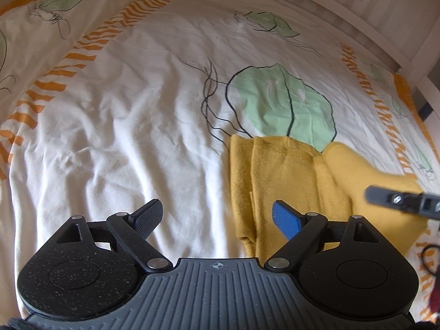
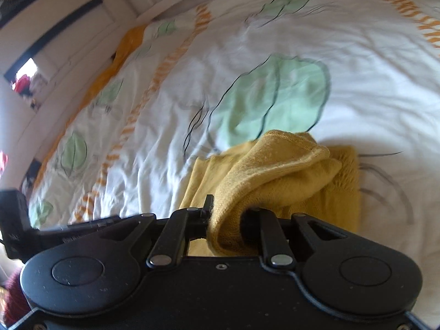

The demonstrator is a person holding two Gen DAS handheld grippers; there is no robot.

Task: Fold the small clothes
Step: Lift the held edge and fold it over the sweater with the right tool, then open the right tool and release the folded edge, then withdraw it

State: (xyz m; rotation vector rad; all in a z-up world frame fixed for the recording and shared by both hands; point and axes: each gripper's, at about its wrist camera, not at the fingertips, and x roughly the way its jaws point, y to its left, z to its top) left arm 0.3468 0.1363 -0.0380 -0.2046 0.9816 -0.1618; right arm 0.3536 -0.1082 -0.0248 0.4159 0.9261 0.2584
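Observation:
A yellow knitted garment [image 1: 288, 176] lies partly folded on the white bed cover [image 1: 137, 115], right of centre in the left wrist view. My left gripper [image 1: 217, 217] hovers open above its left edge, nothing between the black pad [image 1: 150, 216] and the blue pad [image 1: 286, 220]. A blurred part of my right gripper [image 1: 396, 199] enters from the right over the garment. In the right wrist view my right gripper [image 2: 228, 214] is shut on a lifted fold of the yellow garment [image 2: 275, 165], which drapes over and hides the fingertips.
The bed cover [image 2: 357, 68] has green leaf prints and orange striped bands. A white slatted bed frame [image 1: 398, 13] runs along the far edge. A dark cable [image 1: 429, 253] lies at the right. A shelf unit [image 2: 55, 33] stands beyond the bed.

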